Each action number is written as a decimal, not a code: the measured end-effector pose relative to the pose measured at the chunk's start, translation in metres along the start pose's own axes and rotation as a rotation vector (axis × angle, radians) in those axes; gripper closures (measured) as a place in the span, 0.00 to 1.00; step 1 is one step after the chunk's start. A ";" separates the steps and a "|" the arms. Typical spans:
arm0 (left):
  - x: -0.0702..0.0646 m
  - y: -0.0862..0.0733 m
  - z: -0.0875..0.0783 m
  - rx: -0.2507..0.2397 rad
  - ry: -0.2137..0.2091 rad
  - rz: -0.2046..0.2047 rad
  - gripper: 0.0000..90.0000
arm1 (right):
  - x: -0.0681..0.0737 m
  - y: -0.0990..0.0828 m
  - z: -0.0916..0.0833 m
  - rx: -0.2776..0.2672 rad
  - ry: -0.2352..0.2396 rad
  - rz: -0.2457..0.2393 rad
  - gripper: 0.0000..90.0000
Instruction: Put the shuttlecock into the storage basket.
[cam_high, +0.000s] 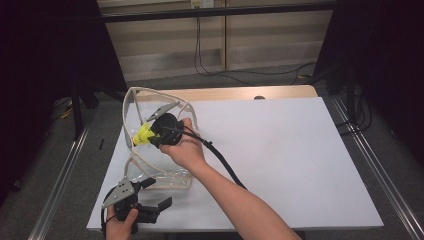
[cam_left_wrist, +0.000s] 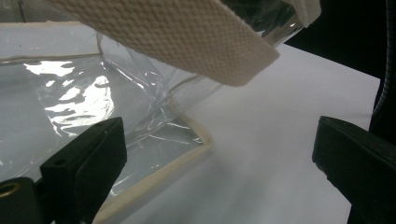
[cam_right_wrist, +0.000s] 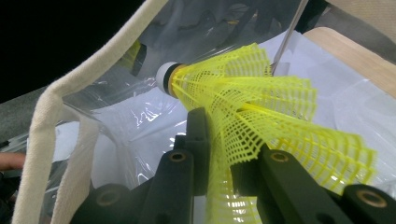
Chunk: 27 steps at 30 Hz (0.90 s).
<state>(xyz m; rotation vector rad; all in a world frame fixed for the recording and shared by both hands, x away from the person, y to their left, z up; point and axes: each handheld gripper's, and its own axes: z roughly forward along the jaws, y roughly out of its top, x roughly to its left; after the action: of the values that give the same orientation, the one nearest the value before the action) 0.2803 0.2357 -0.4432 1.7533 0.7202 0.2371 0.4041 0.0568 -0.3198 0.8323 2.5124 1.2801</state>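
At the bag (cam_high: 150, 165) mouth, the right hand-held gripper (cam_right_wrist: 219, 140) clamps the shuttlecock (cam_right_wrist: 261, 116) by its soft skirt (easily crushed); the left hand-held gripper (cam_high: 145, 205), released, leaves the bag unsteadied and liable to collapse.

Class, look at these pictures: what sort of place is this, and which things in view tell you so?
Probably a lab or studio set up for recording. A table with a plain white top stands between dark curtains, metal floor rails run beside it, and cables trail across the floor.
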 end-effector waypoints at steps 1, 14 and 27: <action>0.000 0.000 0.000 0.001 0.001 0.001 0.04 | 0.000 0.000 0.001 0.000 0.003 -0.003 0.89; 0.001 0.000 -0.001 -0.003 0.000 -0.004 0.04 | 0.003 0.004 0.001 0.014 -0.007 -0.013 0.89; 0.000 0.000 -0.002 -0.005 0.004 -0.003 0.04 | 0.007 0.006 0.005 -0.006 0.000 -0.006 0.89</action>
<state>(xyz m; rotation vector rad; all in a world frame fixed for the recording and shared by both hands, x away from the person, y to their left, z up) 0.2795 0.2372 -0.4428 1.7473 0.7242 0.2403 0.4031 0.0669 -0.3176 0.8233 2.5072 1.2854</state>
